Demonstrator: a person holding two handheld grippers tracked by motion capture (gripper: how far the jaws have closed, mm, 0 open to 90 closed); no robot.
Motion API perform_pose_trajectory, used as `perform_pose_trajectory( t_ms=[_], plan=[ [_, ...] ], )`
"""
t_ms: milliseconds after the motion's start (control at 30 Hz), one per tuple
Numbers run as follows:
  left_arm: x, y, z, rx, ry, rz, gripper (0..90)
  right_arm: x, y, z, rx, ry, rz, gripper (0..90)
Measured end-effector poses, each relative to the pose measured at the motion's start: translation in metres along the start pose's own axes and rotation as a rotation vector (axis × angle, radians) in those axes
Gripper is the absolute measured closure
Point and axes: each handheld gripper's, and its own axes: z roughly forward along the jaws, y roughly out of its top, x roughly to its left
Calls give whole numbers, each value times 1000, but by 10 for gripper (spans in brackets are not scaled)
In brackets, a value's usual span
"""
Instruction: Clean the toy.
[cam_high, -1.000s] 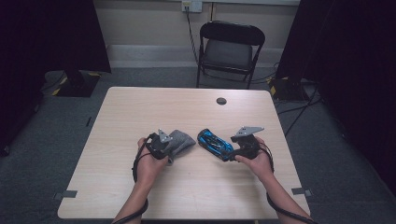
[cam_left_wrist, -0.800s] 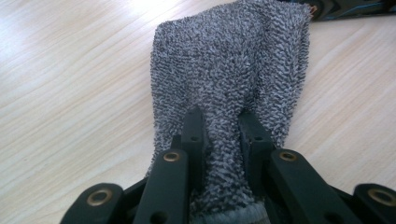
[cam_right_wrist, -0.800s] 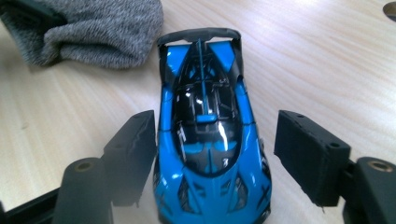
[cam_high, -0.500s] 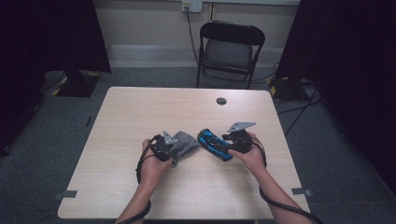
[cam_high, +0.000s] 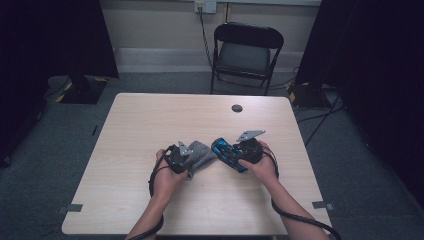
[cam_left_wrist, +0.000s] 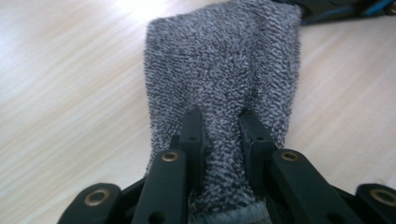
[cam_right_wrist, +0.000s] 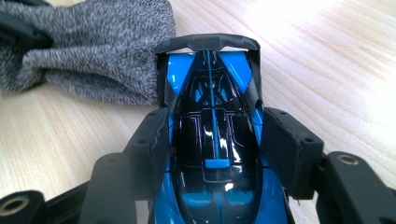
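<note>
While the high view looks down on the bench (cam_high: 150, 125), the left gripper (cam_high: 182, 155) and right gripper (cam_high: 235, 152) sit side by side near its middle, closer to the near edge, with a grey sock (cam_high: 200, 154) and a blue toy car (cam_high: 227, 154) between them. Seen from the left gripper view, the jaws pinch a fold of the sock. Seen from the right gripper view, the jaws have just been closing and their pads now sit against both flanks of the car, whose far end touches the sock.
</note>
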Motion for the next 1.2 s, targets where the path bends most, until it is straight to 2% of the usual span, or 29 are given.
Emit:
perform_pose_trajectory(
  t_ms=[100,200,267,300,367,467,500,533,567,600,633,767,800,833,900,967,1200],
  plan=[
    [0,0,0,-32,6,10,662,0,1,0,7,-1,1,428],
    [4,1,-1,-81,4,-19,591,1,1,0,7,-4,-3,429],
    [7,3,0,-106,13,-12,520,1,1,0,7,-6,-1,429],
    [9,4,2,-108,3,-13,502,1,1,0,8,-5,-2,429],
    [11,3,8,-78,-16,-25,482,1,1,0,8,-4,1,428],
    [10,1,16,-54,-48,-13,463,1,1,0,13,-5,5,429],
    [8,1,18,-49,-55,0,491,1,2,0,14,-6,2,429],
    [6,1,18,-38,-55,12,558,1,2,0,16,-7,-2,429],
    [5,3,17,-25,-64,-3,644,2,3,0,19,-10,-3,429],
    [4,5,16,-5,-69,-1,696,2,3,1,21,-12,-2,429],
    [2,7,14,4,-53,-6,725,2,3,1,24,-14,0,429],
    [6,9,12,-14,35,-87,753,3,3,0,25,-17,-1,430],
    [5,9,13,-8,29,-102,754,3,3,1,21,-18,0,430],
    [3,8,16,-5,23,-97,753,3,3,1,21,-18,-1,430],
    [-6,11,17,-1,-6,-43,752,3,2,1,16,-21,1,430],
    [-16,15,17,10,-34,-20,753,3,2,1,15,-22,3,430],
    [-40,21,17,15,-107,-3,762,3,3,1,25,-24,9,430]
  ],
)
